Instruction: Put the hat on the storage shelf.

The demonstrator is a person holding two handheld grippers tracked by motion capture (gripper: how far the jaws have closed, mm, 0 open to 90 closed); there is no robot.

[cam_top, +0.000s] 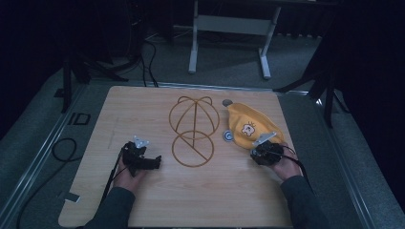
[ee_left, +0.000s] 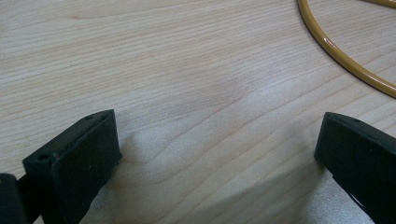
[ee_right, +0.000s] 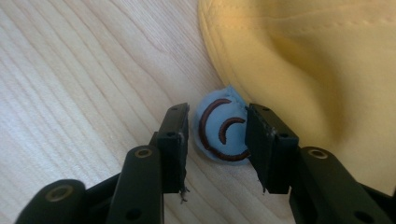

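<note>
Wooden tabletop (cam_top: 191,191), dark room behind. Yellow wire hat frame (cam_top: 193,131) at centre. Yellow cap (cam_top: 250,125) at 3 o'clock of it, blue ear patch (ee_right: 223,128) on its edge. Right gripper (ee_right: 217,135): jaws part-open, straddling patch. Left gripper (ee_left: 219,149) at 8 o'clock: jaws wide, empty.
</note>
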